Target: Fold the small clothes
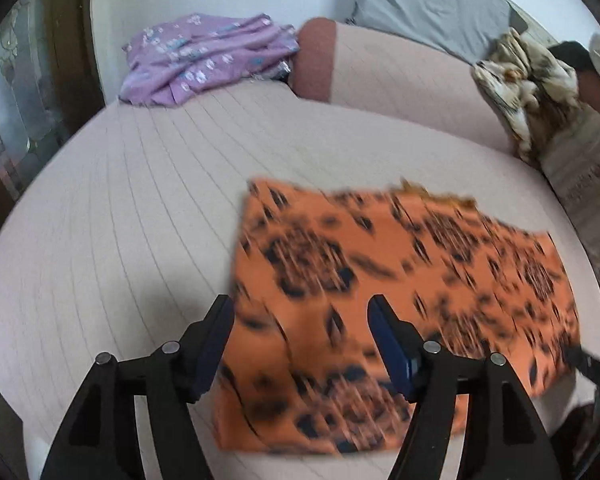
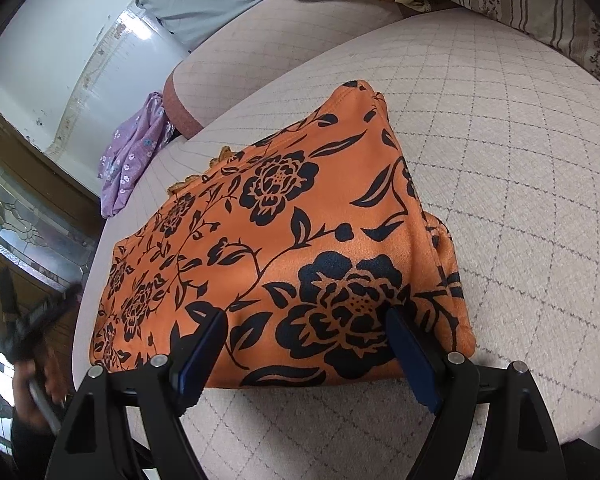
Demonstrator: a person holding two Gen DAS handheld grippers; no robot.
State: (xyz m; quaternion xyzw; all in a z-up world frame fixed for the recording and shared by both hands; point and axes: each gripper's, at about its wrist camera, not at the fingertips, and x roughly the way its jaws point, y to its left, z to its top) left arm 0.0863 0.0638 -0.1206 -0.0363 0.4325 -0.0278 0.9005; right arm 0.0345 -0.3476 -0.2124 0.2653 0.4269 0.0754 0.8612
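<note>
- The pale pink quilted mattress cover of the bed (image 2: 520,168) carries everything, and its bare surface runs out past the garment on all sides that show.
- The orange cloth garment with a black flower print (image 2: 300,232) lies flat on the bed as a folded oblong of several layers. In the right wrist view its long axis runs from about 7 o'clock to 1 o'clock, with the near short edge just ahead of the fingers.
- A crumpled lilac flowered garment (image 1: 204,56) sits well apart at 11 o'clock in the left wrist view, near the far edge of the bed, and is not yet folded.
- The right gripper (image 2: 306,344) stands wide with nothing between its fingers. Both fingers (image 2: 204,344) hover over the near right end of the orange garment, so this hand looks the nearer one for another fold or a lift.
- The left gripper (image 1: 300,332) is also parted and empty, hanging over the near left corner. The blurred picture leaves it unclear whether the fingers touch the cloth.
- From the left gripper the orange garment spreads towards 2 o'clock, so I judge that any further fold would run across its long axis.
</note>
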